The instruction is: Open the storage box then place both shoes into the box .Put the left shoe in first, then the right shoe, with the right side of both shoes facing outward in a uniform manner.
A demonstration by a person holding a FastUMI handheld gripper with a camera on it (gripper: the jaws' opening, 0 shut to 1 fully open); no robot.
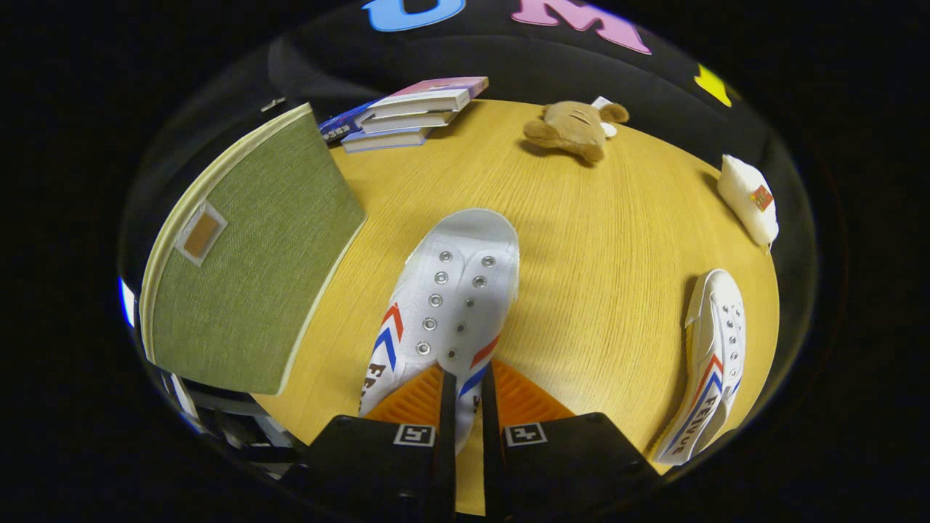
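Gripping one white sneaker (445, 305), fingers (468, 403) nearly closed on its rim; other sneaker (708, 363) at 3 o'clock on table (581, 240); nothing boxed.

The shoe lying on its side (708, 363), well to the right of the gripper (468, 378), bears dark capitals beneath red and blue chevrons; they look like "FEIYUE", though the middle letters blur. The shoe (447, 305) pinched between the fingers (418, 398) carries the same lettering on its left flank, where only "FE" can be read. The book spines (341, 129), the green storage box's patch (201, 234) and the white pouch's tag (761, 197) cannot be made out.
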